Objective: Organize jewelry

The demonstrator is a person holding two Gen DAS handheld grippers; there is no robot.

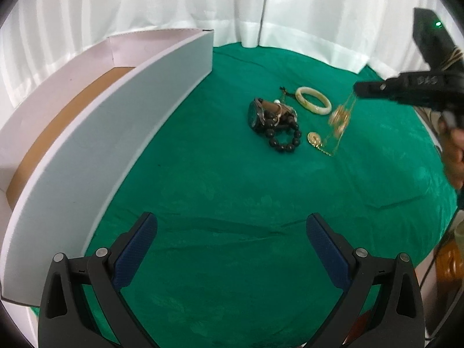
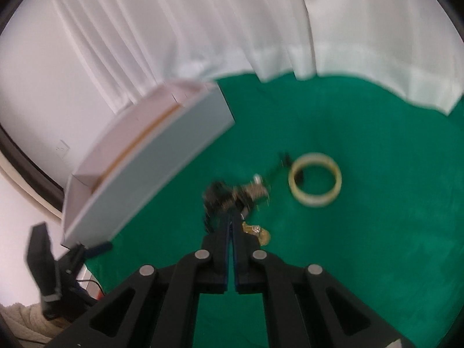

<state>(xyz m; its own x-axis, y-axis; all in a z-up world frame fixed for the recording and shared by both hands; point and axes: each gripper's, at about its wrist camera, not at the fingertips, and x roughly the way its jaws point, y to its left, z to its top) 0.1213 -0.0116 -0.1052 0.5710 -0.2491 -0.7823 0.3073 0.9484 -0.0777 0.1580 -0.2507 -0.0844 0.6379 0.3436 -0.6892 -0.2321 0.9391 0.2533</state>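
A pile of jewelry lies on the green cloth (image 1: 232,188): a dark watch (image 1: 256,114), a dark bead bracelet (image 1: 285,139), a pale jade bangle (image 1: 313,100) and a gold pendant (image 1: 314,139). My right gripper (image 1: 358,88) is shut on a gold chain necklace (image 1: 339,120), which hangs above the cloth right of the pile. In the right wrist view the shut gripper (image 2: 232,217) is above the pile, with the bangle (image 2: 314,184) to its right. My left gripper (image 1: 232,232) is open and empty, low over the near cloth.
A white open box (image 1: 121,121) with a brown floor stands at the left of the cloth; it also shows in the right wrist view (image 2: 150,159). White curtains (image 1: 232,5) hang behind the table. The table edge runs along the right.
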